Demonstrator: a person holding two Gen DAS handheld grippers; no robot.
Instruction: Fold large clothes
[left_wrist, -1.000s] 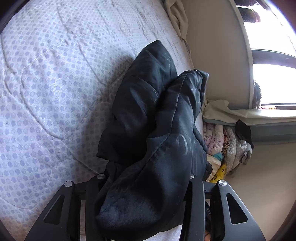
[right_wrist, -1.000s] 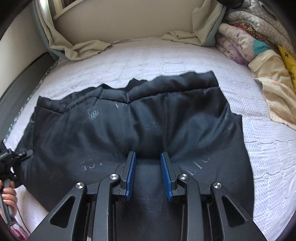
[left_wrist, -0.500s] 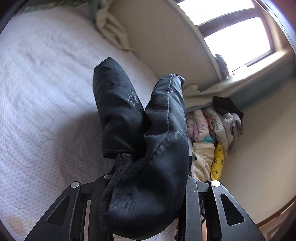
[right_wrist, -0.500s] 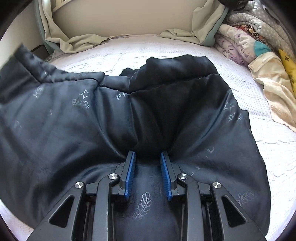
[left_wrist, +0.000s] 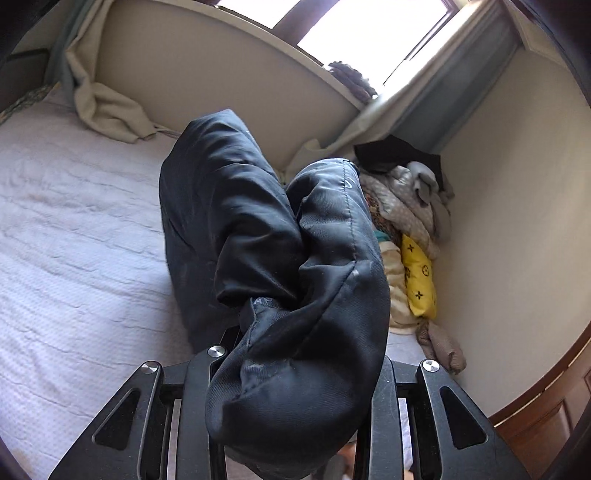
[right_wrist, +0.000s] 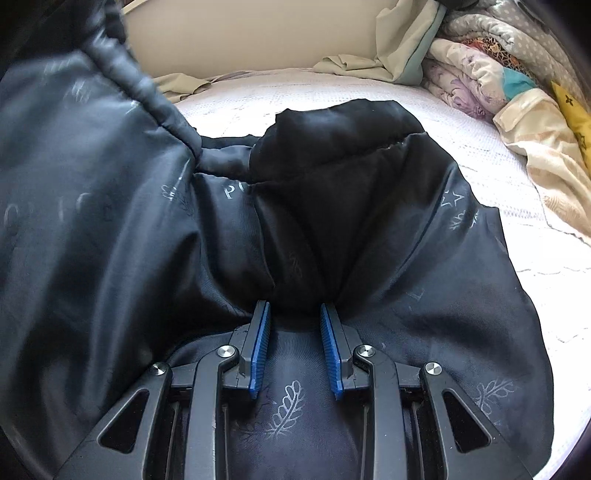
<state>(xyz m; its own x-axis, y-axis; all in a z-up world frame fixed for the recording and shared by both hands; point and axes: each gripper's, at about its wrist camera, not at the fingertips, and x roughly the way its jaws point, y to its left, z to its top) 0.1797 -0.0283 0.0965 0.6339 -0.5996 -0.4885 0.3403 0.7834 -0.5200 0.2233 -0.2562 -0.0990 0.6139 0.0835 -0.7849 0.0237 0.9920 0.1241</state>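
A black padded garment (right_wrist: 369, 221) with pale printed letters and leaves lies spread on the bed. My right gripper (right_wrist: 295, 310) is low over its near edge, and its blue pads (right_wrist: 260, 347) pinch a raised fold of the fabric. The garment's left part (right_wrist: 74, 166) is lifted high and hangs over the rest. In the left wrist view a thick bunch of the same garment (left_wrist: 229, 206) fills my left gripper (left_wrist: 299, 343), which is shut on it and held up above the mattress. The fabric hides that gripper's fingertips.
The white quilted mattress (left_wrist: 74, 240) stretches left and beyond the garment (right_wrist: 517, 280). A pile of quilts and clothes (left_wrist: 406, 206) with a yellow pillow (left_wrist: 417, 273) fills the bed's corner by the wall. A beige cloth (left_wrist: 107, 110) lies along the wall under the window (left_wrist: 369, 29).
My left gripper has risen and rolled with the garment's edge in it. In the right wrist view the garment's left part has lifted off the bed. The right gripper has stayed put.
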